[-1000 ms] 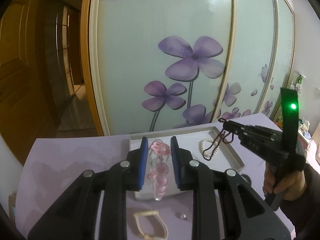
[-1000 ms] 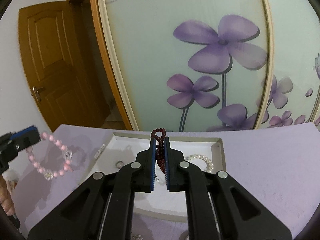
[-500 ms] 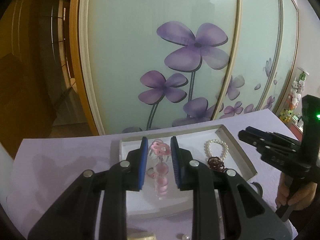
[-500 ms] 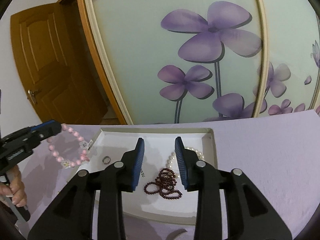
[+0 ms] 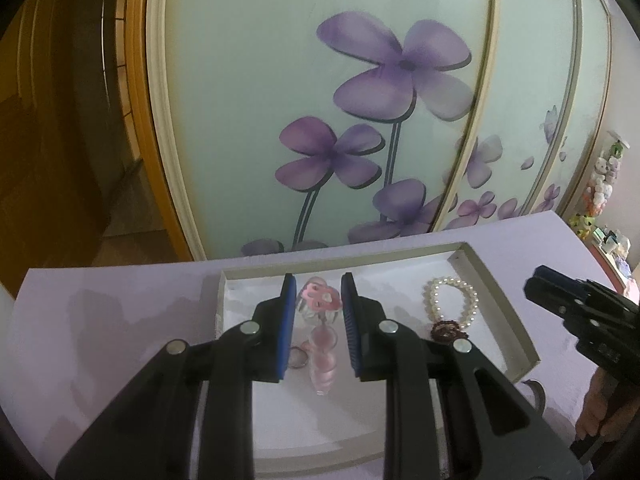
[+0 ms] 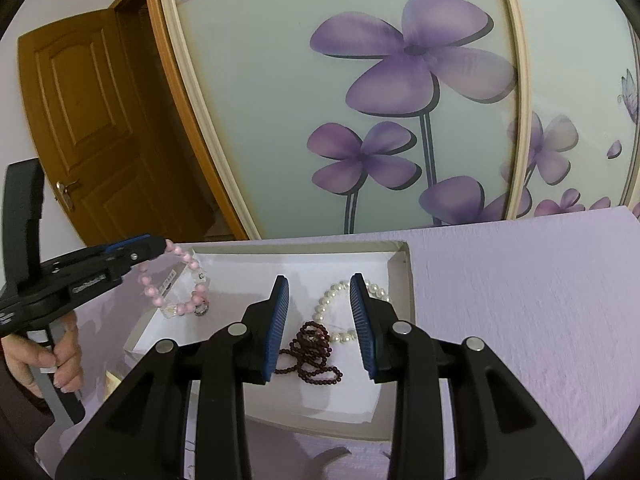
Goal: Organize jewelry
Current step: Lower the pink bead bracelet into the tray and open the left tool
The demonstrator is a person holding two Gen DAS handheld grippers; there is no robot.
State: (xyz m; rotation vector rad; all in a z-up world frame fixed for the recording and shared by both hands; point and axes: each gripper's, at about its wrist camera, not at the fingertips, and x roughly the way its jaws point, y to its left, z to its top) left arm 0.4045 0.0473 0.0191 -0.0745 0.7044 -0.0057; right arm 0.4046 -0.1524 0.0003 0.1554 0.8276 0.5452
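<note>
The dark beads (image 6: 310,350) have dropped from the right gripper (image 6: 320,320), now spread, into the tray (image 6: 404,280), while the left gripper (image 5: 318,330) pinches the pink bracelet (image 6: 176,284) over the tray's left edge, to lower and release next.

Right gripper (image 6: 320,312): jaws having just been opening, now standing apart, nothing between them. Dark red bead bracelet (image 6: 312,350): no longer hanging clamped, now lying in the white tray (image 6: 404,276) against the pearl bracelet (image 6: 340,292). Left gripper (image 6: 160,246): carrying the pink bead bracelet (image 6: 176,284) in over the tray's left edge.
</note>
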